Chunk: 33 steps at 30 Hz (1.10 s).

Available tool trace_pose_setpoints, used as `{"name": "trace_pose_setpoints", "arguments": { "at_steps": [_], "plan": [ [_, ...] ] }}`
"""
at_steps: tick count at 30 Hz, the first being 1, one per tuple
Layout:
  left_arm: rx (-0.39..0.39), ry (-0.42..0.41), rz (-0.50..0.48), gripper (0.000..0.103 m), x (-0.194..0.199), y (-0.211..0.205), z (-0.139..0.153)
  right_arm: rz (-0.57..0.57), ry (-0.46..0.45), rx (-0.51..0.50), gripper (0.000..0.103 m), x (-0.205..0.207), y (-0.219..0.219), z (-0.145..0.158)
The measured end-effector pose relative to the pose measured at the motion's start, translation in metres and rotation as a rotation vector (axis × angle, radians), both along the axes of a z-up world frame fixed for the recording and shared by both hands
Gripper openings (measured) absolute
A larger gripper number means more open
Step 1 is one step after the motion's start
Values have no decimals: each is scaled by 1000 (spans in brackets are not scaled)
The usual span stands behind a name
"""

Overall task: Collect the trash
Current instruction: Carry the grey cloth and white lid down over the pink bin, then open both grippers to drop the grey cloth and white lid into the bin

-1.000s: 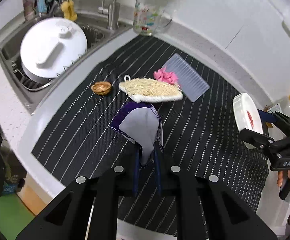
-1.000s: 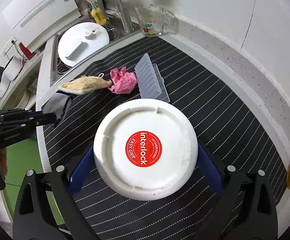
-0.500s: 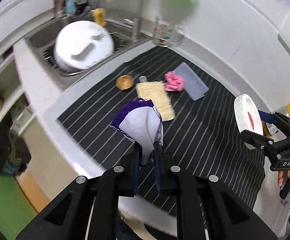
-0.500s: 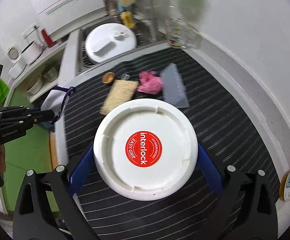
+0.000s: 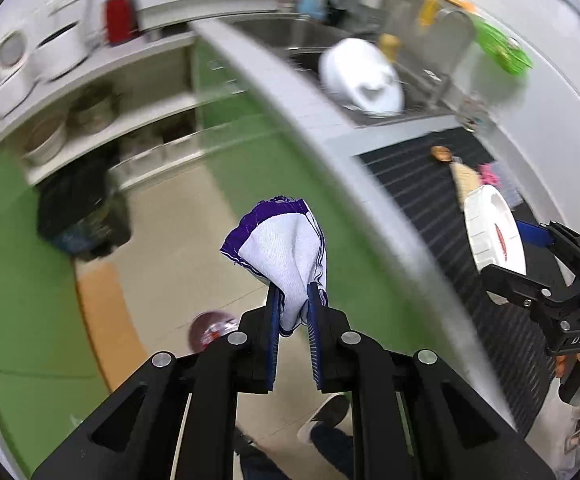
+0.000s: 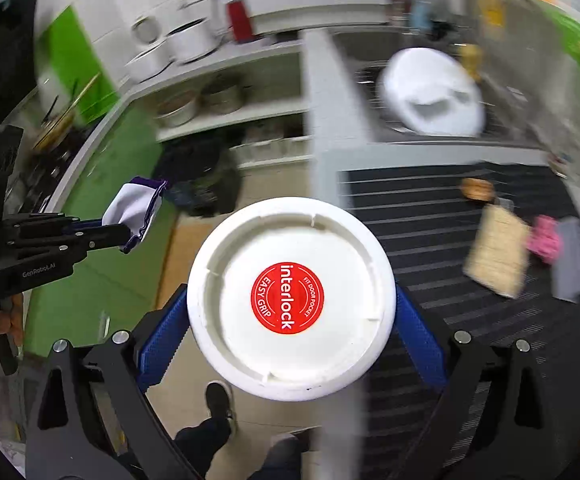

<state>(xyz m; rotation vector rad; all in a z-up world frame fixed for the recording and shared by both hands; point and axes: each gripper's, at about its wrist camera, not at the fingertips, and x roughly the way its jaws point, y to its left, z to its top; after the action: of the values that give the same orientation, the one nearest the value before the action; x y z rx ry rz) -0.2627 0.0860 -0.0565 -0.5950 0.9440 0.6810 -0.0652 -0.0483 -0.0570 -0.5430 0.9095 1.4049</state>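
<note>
The dark trash bag (image 5: pixel 84 220) on the floor fills the left middle of the left wrist view, up and left of the jaws, and sits at centre in the right wrist view, above the lid. The right gripper (image 6: pixel 290 316) is clamped across a white round lid (image 6: pixel 290 300), disc facing the camera. The left gripper (image 5: pixel 293 300) pinches a purple-edged wrapper (image 5: pixel 280 246) nearly shut, and looks the nearer to the bag.

Two black angular grippers: left gripper (image 5: pixel 293 300) and right gripper (image 6: pixel 290 320), blue ribbed fingers (image 6: pixel 162 344), silver screws, white lettering, bare-skinned hand (image 6: pixel 4 320).
</note>
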Motion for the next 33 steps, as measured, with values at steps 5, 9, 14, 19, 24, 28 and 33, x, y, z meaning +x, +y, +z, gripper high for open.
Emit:
{"name": "trace_pose_setpoints", "arguments": {
  "at_steps": [5,9,14,19,24,28,33],
  "plan": [
    [-10,3,43,14,-58,23,-18,39,8,-31,95,-67,38,-17],
    [-46,7,57,14,-84,44,-47,52,-6,-67,95,-103,66,-45],
    [-115,2,81,14,-98,71,-140,74,-15,-141,95,-115,103,-130],
    [-168,6,109,14,-98,86,-257,115,-36,-181,95,-117,124,-227],
    [-224,2,136,14,-91,96,-374,141,-38,-203,95,-114,141,-318],
    [-252,-5,147,17,-93,102,-435,149,-34,-217,95,-111,145,-367],
    [-240,-17,204,97,-103,110,-471,165,-25,-236,95,-115,148,-408]
  ]
}}
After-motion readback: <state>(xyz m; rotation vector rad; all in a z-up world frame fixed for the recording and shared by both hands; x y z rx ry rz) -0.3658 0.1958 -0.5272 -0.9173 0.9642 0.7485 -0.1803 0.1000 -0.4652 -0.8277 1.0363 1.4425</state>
